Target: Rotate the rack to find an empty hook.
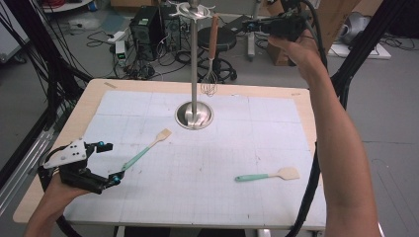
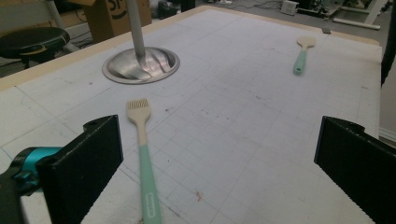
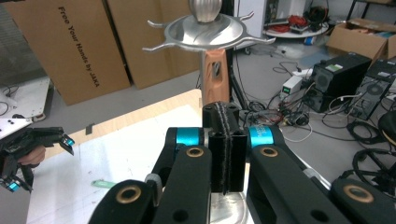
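A steel stand (image 1: pixel 193 64) rises from a round base (image 1: pixel 194 116) at the back middle of the mat. A whisk (image 1: pixel 211 59) with a wooden handle (image 3: pixel 215 74) hangs from one of the top hooks (image 3: pixel 205 30). My right gripper (image 1: pixel 247 24) is held high, a little right of that handle, shut with nothing between its jaws (image 3: pixel 224 140). My left gripper (image 1: pixel 111 163) rests at the front left, open. A teal-handled brush (image 1: pixel 143 153) lies on the mat with its handle end between the jaws, close to the left one (image 2: pixel 144 163). A teal-handled spatula (image 1: pixel 269 175) lies at the front right.
A white gridded mat (image 1: pixel 207 197) covers the wooden table (image 1: pixel 89 103). Beyond the far edge, computer towers (image 1: pixel 148 27), a black stool (image 1: pixel 222 39) and tangled cables sit on the floor. Cardboard boxes (image 3: pixel 70 46) stand behind the stand. Black frame posts flank the table.
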A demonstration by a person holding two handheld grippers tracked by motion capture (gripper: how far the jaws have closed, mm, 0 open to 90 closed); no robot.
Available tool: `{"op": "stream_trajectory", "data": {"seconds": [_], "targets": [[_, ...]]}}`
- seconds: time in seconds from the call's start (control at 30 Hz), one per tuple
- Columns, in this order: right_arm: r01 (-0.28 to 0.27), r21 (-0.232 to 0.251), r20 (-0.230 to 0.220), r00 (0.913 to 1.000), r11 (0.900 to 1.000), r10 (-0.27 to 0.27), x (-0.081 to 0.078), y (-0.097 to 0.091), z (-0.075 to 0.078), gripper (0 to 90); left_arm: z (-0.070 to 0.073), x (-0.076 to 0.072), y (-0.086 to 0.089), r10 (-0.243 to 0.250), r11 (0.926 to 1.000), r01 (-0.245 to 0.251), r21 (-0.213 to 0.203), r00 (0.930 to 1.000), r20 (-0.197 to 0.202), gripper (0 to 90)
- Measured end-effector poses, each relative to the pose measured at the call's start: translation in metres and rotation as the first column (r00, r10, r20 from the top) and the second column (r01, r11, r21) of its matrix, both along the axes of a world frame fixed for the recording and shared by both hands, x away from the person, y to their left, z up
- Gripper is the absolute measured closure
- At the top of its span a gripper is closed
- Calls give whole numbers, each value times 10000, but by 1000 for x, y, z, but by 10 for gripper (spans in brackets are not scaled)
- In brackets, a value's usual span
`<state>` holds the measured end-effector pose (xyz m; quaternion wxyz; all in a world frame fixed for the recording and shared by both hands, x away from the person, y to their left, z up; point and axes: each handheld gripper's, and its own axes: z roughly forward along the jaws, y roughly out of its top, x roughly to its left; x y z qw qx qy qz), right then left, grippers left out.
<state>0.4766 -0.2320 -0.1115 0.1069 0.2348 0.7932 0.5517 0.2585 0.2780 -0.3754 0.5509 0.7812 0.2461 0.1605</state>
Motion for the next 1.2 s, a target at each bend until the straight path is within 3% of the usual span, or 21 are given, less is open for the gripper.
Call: {"op": "stream_trajectory", "data": {"seconds": [0.23, 0.37, 0.57, 0.8, 1.2], "targets": [[-376, -644, 146, 9991, 9972, 386, 15, 17, 10, 900, 0, 0, 1, -63, 10000, 63, -27, 10000, -67, 17], [-224, -876, 365, 9990, 9959, 257, 23, 25, 12, 900, -1, 1, 2, -7, 10000, 7, -24, 10000, -71, 17], [-16, -995, 118, 9999, 9950, 28, 35, 32, 8, 900, -1, 1, 3, 13, 10000, -13, -10, 10000, -80, 17], [35, -1218, 188, 9998, 9925, -12, 44, 43, 11, 900, -2, 1, 5, 72, 10000, -72, -3, 9999, -92, 17], [-301, -1326, 111, 9994, 9907, 319, 48, 58, 4, 900, -3, 2, 4, 92, 10000, -92, -12, 9999, -142, 17]]}}
